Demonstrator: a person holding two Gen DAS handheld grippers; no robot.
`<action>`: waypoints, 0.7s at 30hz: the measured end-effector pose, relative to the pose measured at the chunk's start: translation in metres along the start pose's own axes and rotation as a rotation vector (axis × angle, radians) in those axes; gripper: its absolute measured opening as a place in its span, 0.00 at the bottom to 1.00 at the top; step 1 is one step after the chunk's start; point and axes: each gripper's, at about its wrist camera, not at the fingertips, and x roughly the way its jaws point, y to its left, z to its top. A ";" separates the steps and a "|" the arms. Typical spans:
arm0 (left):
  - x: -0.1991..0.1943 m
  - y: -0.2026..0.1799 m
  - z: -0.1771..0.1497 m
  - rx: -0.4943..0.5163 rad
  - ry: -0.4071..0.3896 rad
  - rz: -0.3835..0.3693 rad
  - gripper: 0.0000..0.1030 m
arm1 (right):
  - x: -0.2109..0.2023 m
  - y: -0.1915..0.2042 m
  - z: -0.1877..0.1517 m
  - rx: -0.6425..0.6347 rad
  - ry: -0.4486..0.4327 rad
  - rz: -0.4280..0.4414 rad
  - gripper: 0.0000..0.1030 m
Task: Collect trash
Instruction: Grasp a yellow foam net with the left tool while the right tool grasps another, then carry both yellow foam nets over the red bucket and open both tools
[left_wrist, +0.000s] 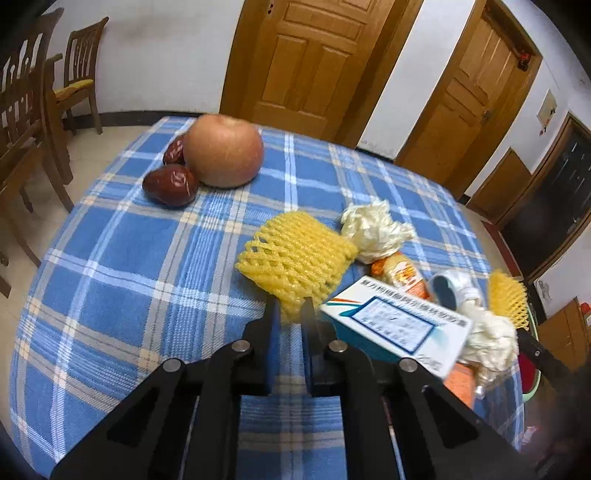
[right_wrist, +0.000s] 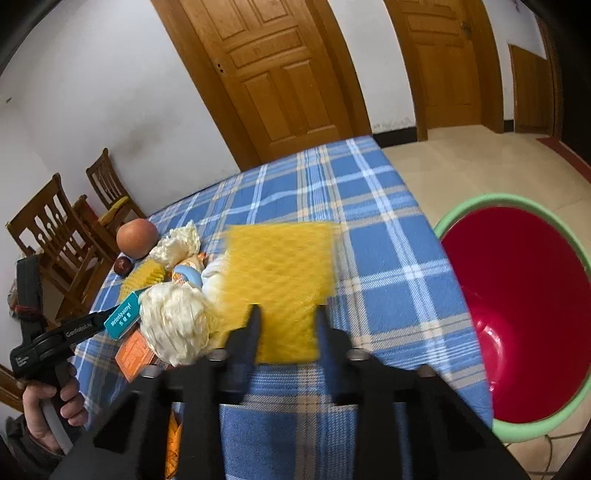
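Underneath, a blue plaid tablecloth (left_wrist: 147, 288); wooden doors (left_wrist: 303, 62) behind.

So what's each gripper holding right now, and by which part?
The right gripper holds a yellow foam net by its near edge. The left gripper pinches another foam net at its near corner.

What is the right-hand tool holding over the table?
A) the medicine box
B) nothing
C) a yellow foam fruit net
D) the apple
C: the right tool has its two black fingers closed on either side of a yellow foam net, near the red bin.
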 end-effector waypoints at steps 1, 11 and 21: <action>-0.005 -0.001 0.000 0.001 -0.013 -0.006 0.08 | -0.003 -0.001 0.000 0.002 -0.007 0.003 0.12; -0.055 -0.019 0.005 0.034 -0.107 -0.062 0.08 | -0.038 0.006 -0.002 -0.023 -0.096 0.017 0.08; -0.098 -0.063 0.008 0.118 -0.181 -0.145 0.08 | -0.082 0.003 -0.005 -0.022 -0.184 0.000 0.08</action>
